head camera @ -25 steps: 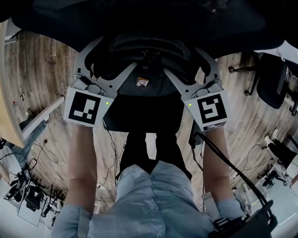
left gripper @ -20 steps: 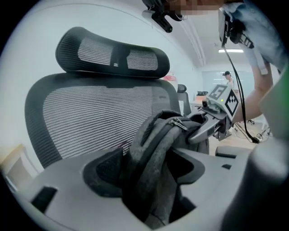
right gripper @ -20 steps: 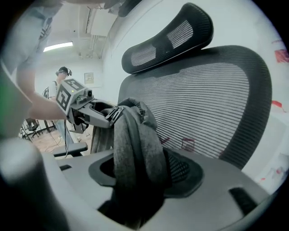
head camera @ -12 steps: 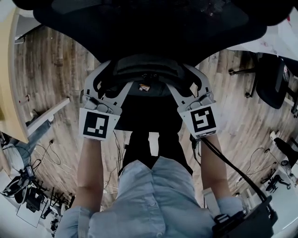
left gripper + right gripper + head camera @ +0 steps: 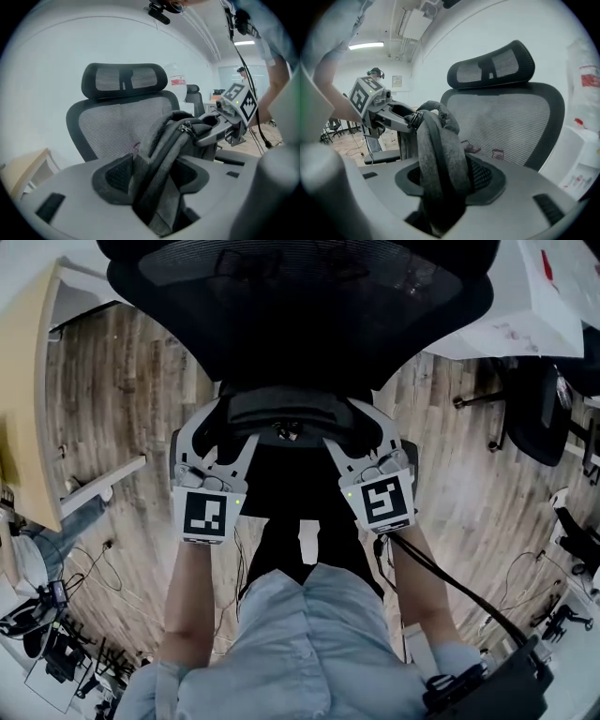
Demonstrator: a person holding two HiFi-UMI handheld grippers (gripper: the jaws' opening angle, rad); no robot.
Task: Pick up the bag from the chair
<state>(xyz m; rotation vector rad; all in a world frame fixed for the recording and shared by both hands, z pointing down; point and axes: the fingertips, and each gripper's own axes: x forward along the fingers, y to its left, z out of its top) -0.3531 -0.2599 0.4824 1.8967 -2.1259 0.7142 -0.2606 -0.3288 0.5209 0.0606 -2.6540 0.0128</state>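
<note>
now, head view: bag (image 5: 286, 411) spans between left gripper (image 5: 228, 427) and right gripper (image 5: 352, 427), in front of the chair (image 5: 300, 306) back; two grips keep it level.
left gripper view: my jaws, having just closed in, pinch its grey strap.
right gripper view: mine likewise clamp bunched fabric; lift underway, i judge.

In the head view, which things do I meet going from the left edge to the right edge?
From the left: wooden desk → left gripper → bag → right gripper → black office chair. Both grippers' jaws have just been closing on the bag.
</note>
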